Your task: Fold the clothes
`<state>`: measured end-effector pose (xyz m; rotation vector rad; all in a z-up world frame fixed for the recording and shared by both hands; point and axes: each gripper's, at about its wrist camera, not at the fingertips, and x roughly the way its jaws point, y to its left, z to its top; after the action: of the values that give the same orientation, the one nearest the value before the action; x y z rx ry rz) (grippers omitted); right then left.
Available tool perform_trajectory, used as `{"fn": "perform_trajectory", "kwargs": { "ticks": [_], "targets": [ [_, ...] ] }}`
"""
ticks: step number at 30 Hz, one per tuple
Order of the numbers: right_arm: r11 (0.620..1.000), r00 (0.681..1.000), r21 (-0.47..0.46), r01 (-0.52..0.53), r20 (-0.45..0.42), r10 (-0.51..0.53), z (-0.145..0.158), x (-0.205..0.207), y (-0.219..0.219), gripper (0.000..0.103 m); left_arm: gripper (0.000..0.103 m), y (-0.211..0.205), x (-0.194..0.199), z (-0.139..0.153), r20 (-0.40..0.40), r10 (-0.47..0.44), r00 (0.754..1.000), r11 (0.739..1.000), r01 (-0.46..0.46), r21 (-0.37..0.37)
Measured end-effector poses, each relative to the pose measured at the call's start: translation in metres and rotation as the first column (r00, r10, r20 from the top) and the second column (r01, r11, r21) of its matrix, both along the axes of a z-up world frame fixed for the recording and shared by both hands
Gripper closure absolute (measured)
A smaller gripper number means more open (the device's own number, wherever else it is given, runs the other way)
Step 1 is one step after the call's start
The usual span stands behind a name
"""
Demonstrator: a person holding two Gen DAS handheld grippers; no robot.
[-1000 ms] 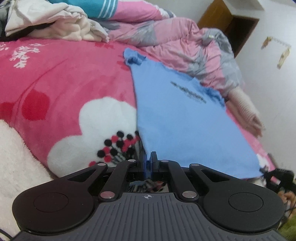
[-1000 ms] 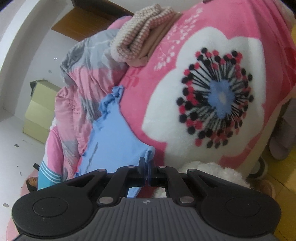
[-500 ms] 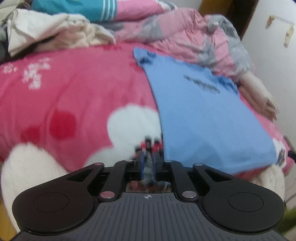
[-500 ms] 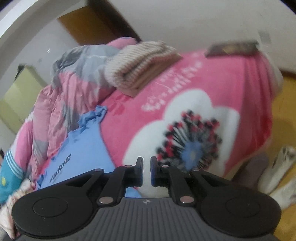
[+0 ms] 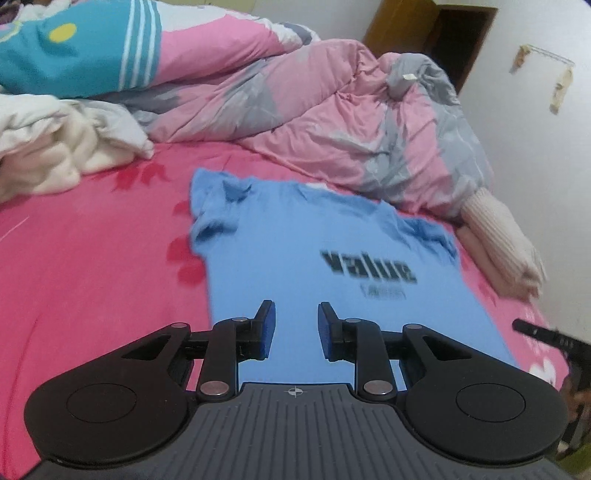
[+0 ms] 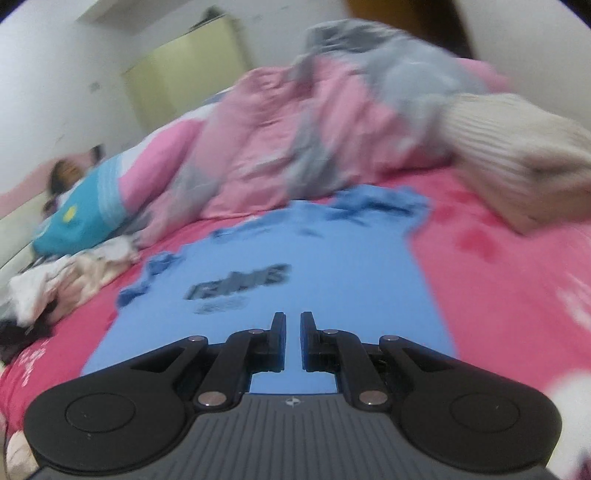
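On a bed spread with a bright pink blanket (image 5: 92, 266) printed with red and white flowers, a blue T-shirt (image 5: 314, 236) lies flat with its front up, the dark word "value" across the chest. Behind it a rumpled pink-and-grey quilt (image 5: 332, 122) is heaped along the far side, running up to a teal-and-pink patterned stretch at the upper left of the left wrist view. A pile of cream and white clothes (image 5: 55, 147) sits on the blanket to the left of the shirt, well apart from it, while a folded cream ribbed knit (image 5: 502, 236) rests near the shirt's right sleeve, against the quilt. The shirt's sleeves are bunched and wrinkled; its body is smooth. The left gripper (image 5: 293, 328) hangs over the lower part of the shirt with its blue-padded jaws spread wide and nothing between them. The right gripper (image 6: 293, 339), seen in a motion-blurred frame, is also above the shirt's lower half, its jaws parted by a narrow gap and empty. A white wall (image 5: 535, 129) and a wooden door frame (image 5: 399, 22) stand beyond the bed.
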<state>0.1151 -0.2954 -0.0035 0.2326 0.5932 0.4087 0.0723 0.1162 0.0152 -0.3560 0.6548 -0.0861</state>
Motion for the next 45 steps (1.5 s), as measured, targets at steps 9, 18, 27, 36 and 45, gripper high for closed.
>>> {"fn": "perform_trajectory", "kwargs": {
  "ticks": [9, 18, 27, 36, 45],
  "targets": [
    [0.982, 0.978, -0.003, -0.189, -0.09, 0.188, 0.013, 0.143, 0.067, 0.078, 0.073, 0.011, 0.138, -0.005, -0.139, 0.037, 0.99, 0.999, -0.039, -0.008],
    [0.969, 0.954, 0.014, -0.245, -0.173, 0.243, -0.031, 0.264, 0.12, 0.078, 0.072, 0.001, 0.235, -0.075, -0.03, 0.178, 0.984, 0.981, -0.174, 0.09],
    [0.939, 0.959, -0.198, -0.28, -0.107, 0.263, -0.064, 0.309, 0.162, 0.086, 0.078, 0.041, 0.222, -0.106, 0.074, 0.348, 0.934, 0.937, -0.344, -0.063],
    [0.902, 0.92, -0.185, -0.391, -0.072, 0.384, -0.028, 0.305, 0.229, 0.084, 0.078, 0.076, 0.218, -0.108, 0.083, 0.533, 0.842, 0.841, -0.515, -0.166],
    [0.875, 0.913, -0.26, -0.407, -0.125, 0.388, -0.064, 0.382, 0.327, 0.086, 0.078, 0.075, 0.216, -0.111, 0.115, 0.519, 0.847, 0.852, -0.5, -0.154]
  ]
}}
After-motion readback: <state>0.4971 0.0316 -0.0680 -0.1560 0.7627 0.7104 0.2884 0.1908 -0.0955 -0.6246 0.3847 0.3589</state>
